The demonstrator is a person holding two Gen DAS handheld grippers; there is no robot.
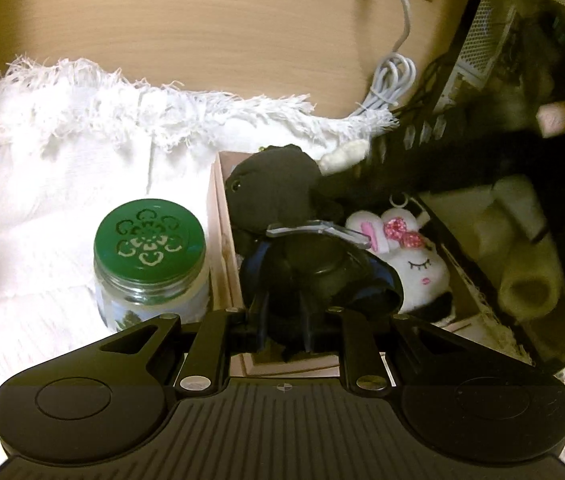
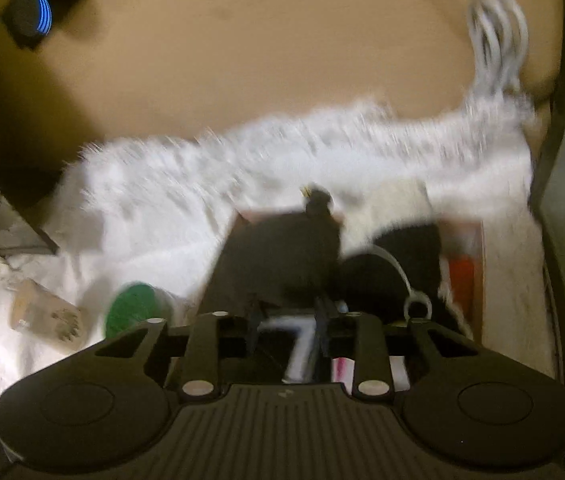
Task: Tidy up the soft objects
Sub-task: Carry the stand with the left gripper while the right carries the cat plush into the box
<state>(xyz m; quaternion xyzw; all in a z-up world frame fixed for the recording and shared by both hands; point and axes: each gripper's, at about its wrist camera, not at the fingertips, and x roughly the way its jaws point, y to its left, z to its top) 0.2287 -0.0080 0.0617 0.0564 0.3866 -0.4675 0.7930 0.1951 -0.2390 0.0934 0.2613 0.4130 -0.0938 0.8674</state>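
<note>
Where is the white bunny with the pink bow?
In the left wrist view, the white bunny lies inside the wooden box, at its right side, beside the black plush toy.

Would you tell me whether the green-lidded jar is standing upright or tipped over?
Upright: the jar stands on the white cloth, lid on top.

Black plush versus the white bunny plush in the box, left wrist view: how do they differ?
The black plush is plain and dark, with one small shiny eye showing; the white bunny plush is pale, with drawn closed lashes, pink lips and a sequinned pink bow. The black plush sits at the box's far left end, the bunny nearer its right side. The bunny carries a white key ring; none shows clearly on the black plush. Both lie inside the same box.
</note>
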